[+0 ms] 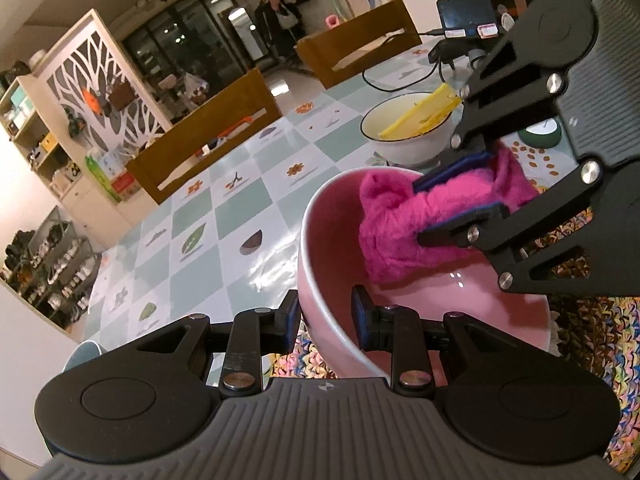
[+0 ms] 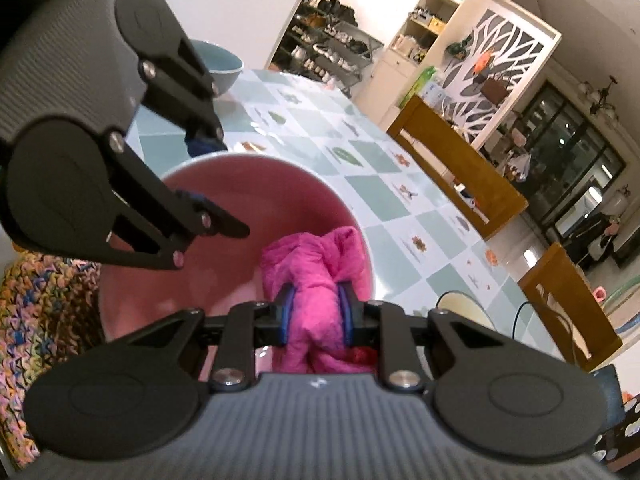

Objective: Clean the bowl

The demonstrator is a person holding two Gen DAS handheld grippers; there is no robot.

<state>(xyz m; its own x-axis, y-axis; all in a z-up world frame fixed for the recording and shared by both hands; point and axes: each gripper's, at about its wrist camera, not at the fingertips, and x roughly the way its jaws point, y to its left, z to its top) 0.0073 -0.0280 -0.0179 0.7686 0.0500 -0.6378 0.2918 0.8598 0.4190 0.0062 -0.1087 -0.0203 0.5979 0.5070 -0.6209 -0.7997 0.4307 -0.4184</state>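
Note:
A pink bowl stands tilted on a colourful woven mat. My left gripper is shut on the bowl's near rim, one finger outside, one inside. My right gripper comes in from the right, shut on a magenta cloth pressed against the bowl's inner wall. In the right wrist view the right gripper pinches the cloth inside the bowl, and the left gripper straddles the far rim.
A white bowl with a yellow sponge stands behind on the checked tablecloth. A blue-grey bowl sits at the table's far end. Wooden chairs line the table. A laptop and cable lie at the back.

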